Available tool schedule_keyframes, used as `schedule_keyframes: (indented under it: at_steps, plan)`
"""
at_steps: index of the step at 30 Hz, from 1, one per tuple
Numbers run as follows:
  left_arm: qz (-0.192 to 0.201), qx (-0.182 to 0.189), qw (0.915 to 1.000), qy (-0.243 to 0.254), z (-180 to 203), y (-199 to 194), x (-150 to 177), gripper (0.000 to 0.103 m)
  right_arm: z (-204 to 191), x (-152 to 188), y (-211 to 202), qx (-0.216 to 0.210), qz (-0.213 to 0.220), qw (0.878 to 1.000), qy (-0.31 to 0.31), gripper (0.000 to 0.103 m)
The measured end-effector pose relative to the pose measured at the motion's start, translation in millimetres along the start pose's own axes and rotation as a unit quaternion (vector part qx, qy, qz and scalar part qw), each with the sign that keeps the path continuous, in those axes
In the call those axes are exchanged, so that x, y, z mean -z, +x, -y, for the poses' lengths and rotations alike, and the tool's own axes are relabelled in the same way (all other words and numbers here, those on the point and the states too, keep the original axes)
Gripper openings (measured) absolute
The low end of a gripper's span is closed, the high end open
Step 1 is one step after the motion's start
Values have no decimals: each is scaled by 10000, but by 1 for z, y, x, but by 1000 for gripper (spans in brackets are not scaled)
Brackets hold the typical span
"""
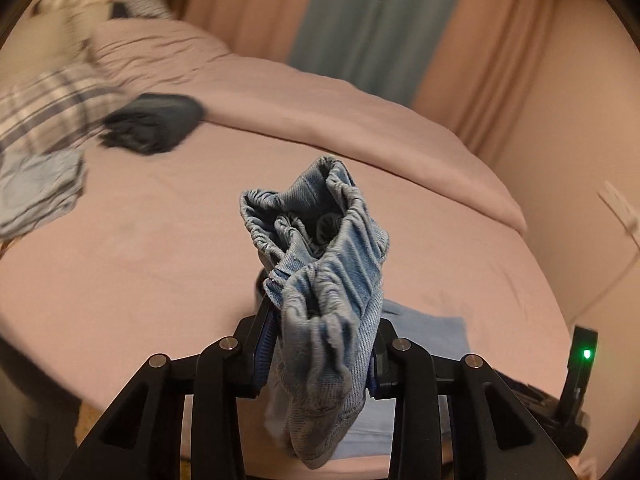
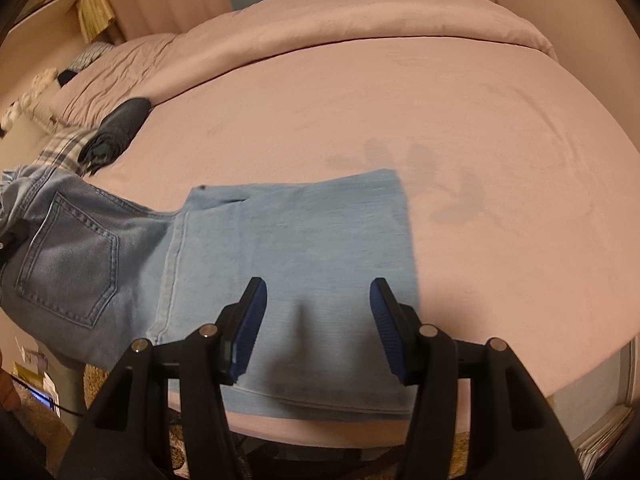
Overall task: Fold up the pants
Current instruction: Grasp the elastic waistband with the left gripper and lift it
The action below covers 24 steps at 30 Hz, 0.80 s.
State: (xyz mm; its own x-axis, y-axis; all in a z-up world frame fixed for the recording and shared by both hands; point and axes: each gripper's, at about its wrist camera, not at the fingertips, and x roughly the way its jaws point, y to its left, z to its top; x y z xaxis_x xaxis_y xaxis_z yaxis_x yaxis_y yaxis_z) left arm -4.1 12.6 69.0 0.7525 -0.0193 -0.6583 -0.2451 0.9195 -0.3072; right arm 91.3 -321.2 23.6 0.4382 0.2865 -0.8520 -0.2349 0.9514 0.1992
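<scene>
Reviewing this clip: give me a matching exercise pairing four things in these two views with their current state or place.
Things:
1. left gripper
2. right gripper
3. light blue denim pants
4. dark folded garment

States:
A. open, above the flat pant legs
B. lying near the plaid cloth
C. shut on the bunched waistband
D. legs flat on the pink bed sheet, waist end lifted

Pairs: 1-C, 2-A, 3-D, 4-B

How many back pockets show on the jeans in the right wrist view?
1. A single stitched back pocket sits on the lifted seat end of the jeans, at the left of the right wrist view. A second may be hidden by the fold.
</scene>
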Motion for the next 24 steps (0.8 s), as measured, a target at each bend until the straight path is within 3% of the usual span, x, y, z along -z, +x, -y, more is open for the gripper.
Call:
schedule_keyframes:
  at_steps: [7, 14, 17, 19, 21, 24]
  plan:
    - [-271, 215, 9971, 683, 48, 30, 10, 34, 24, 1, -13, -28, 179, 9993, 332, 54]
    - [-1169, 506, 9862, 1056, 87, 87, 40, 37, 49, 8, -10, -72, 89, 9979, 641, 54]
    - [-1733, 750, 9782, 860, 89, 109, 48, 43, 58, 12, -7, -84, -8, 9972, 749, 54]
    - [-2064, 1097, 9698, 691, 88, 119, 51, 57, 63, 14, -5, -87, -75, 9967, 804, 54]
    - [-2287, 1593, 9594, 442, 86, 120, 50, 70, 66, 15, -5, -98, -84, 9964, 838, 58]
    - [-2321, 1909, 9532, 344, 85, 106, 44, 77, 69, 14, -6, -193, -75, 9957, 905, 64]
